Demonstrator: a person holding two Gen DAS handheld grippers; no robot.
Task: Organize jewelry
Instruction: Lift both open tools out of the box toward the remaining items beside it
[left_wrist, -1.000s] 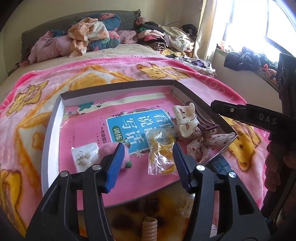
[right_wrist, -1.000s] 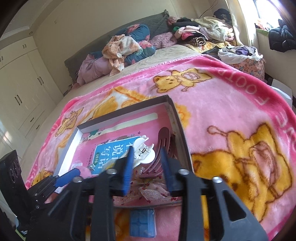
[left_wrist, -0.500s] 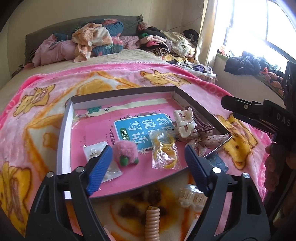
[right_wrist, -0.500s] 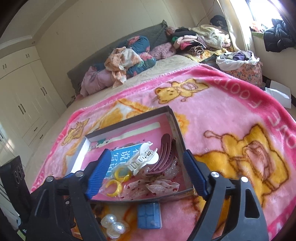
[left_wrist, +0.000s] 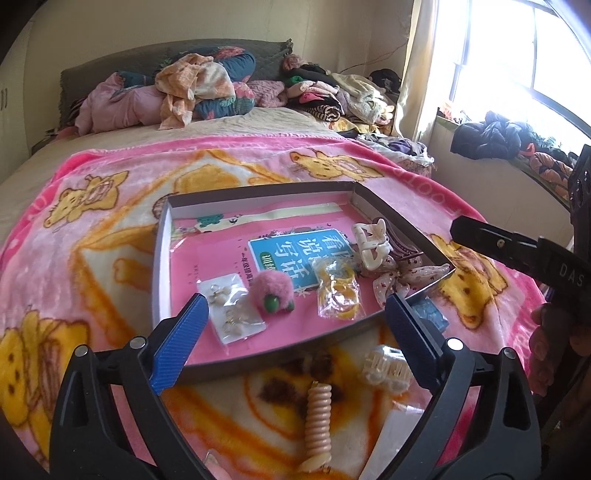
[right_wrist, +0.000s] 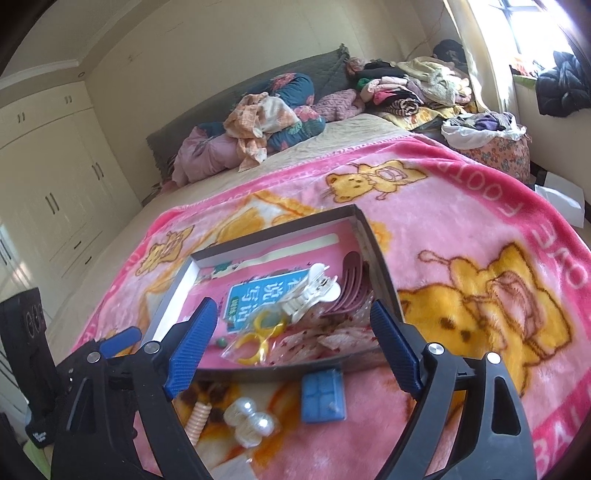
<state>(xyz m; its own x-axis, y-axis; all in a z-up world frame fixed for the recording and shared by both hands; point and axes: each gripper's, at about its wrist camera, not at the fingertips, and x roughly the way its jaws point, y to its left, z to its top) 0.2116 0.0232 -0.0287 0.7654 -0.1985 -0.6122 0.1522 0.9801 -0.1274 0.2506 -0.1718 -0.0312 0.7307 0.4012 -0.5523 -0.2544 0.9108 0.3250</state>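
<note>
A shallow box (left_wrist: 161, 258) with a pink floor lies on the blanket. In it are a bag of earrings (left_wrist: 231, 314), a pink pompom (left_wrist: 275, 290), a bag of yellow rings (left_wrist: 338, 290), a white claw clip (left_wrist: 371, 242), a maroon comb (right_wrist: 351, 291) and floral bows (left_wrist: 406, 275). On the blanket before the box lie a beige spiral hair tie (left_wrist: 318, 417), a pearl clip (right_wrist: 249, 419) and a blue card (right_wrist: 324, 395). My left gripper (left_wrist: 295, 328) is open and empty above the box's near edge. My right gripper (right_wrist: 293, 339) is open and empty above the same edge.
The box lies on a pink bear-print blanket (left_wrist: 92, 229) on a bed. Piled clothes (left_wrist: 192, 88) lie at the head of the bed. A windowsill with dark clothes (left_wrist: 491, 138) is on the right. White wardrobes (right_wrist: 48, 192) stand on the left.
Both grippers opened wide and drew back and up from the box. The left one left the pink pompom in the box; the right one came away from the comb and claw clip.
</note>
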